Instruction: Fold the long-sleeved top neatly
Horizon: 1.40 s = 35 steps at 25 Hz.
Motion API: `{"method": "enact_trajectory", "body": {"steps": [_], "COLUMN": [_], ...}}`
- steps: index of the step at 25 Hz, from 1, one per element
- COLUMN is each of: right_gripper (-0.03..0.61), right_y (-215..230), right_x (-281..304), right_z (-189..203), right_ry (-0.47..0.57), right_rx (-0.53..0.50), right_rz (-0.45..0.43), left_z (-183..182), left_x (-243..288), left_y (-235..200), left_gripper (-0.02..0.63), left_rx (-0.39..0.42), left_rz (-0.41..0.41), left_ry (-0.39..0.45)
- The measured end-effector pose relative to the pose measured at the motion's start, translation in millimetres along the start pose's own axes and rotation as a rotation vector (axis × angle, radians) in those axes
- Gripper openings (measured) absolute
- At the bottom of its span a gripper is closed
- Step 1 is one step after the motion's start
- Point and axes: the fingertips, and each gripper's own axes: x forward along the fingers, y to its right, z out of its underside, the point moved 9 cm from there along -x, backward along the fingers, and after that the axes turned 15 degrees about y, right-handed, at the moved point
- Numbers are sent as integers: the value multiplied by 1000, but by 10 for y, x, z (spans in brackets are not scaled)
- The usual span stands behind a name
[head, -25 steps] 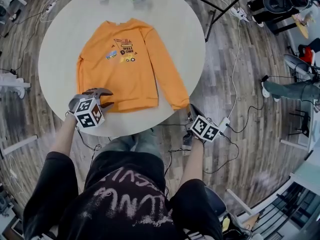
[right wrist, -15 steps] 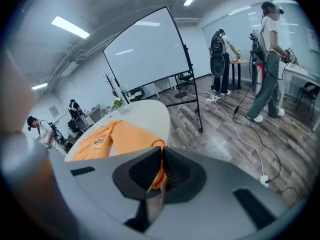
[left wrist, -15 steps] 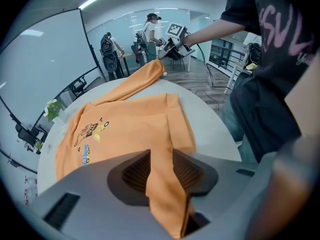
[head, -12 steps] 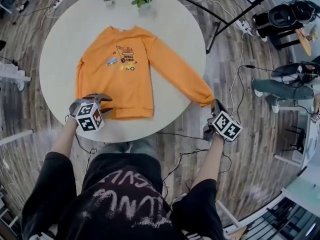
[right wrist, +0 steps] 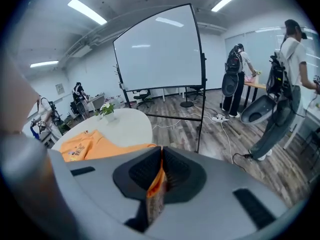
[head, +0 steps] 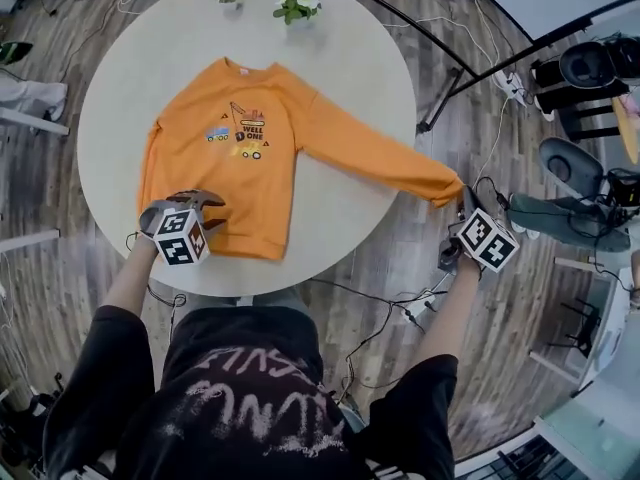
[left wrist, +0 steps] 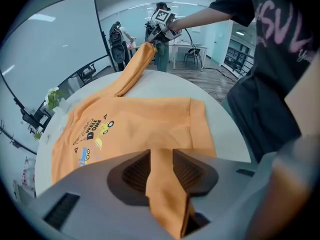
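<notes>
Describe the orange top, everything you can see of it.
The orange top lies front up on the round white table, with its neck away from the person and a vehicle print on the chest. The fabric looks soft. One sleeve stretches out past the table edge, its cuff pinched in the right gripper. The left gripper clamps a strip of the fabric near the hem's corner.

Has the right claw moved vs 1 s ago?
Yes. In the head view, the right claw has swung right and slightly up the picture, away from the table rim. It has pulled the sleeve out straight past the edge.
</notes>
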Motion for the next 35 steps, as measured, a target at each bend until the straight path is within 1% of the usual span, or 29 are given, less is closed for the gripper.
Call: {"method": "enact_trajectory", "body": {"steps": [5, 9, 12, 13, 15, 17, 21, 25, 27, 31, 35], "right_gripper": [18, 17, 17, 17, 17, 17, 17, 17, 17, 17, 17], "right_y": [151, 162, 152, 143, 114, 87, 56, -27, -96, -198, -333], "right_x": [359, 572, 668, 688, 712, 699, 586, 432, 357, 243, 125], "right_z": [-369, -657, -809, -846, -896, -903, -870, -851, -853, -872, -996], "right_ry": [-11, -4, 12, 15, 17, 15, 16, 23, 34, 52, 72], "right_rx": [-64, -110, -133, -136, -146, -159, -166, -174, -176, -190, -217], "right_rz": [2, 19, 35, 41, 56, 76, 115, 146, 149, 143, 116], "left_z": [-208, -404, -485, -488, -427, -283, 5, 182, 167, -79, -176], "left_x": [172, 280, 393, 434, 505, 523, 340, 185, 133, 135, 250], "left_y": [90, 143, 219, 252, 306, 349, 346, 368, 392, 502, 625], "left_gripper": [150, 150, 150, 150, 150, 146, 127, 124, 124, 126, 132], "left_rx": [-26, -1, 13, 27, 50, 33, -54, -61, -43, 35, 57], "left_rz": [37, 83, 125, 146, 182, 201, 170, 153, 142, 160, 182], "left_ry": [14, 40, 61, 55, 16, -26, -22, -36, -32, 17, 45]}}
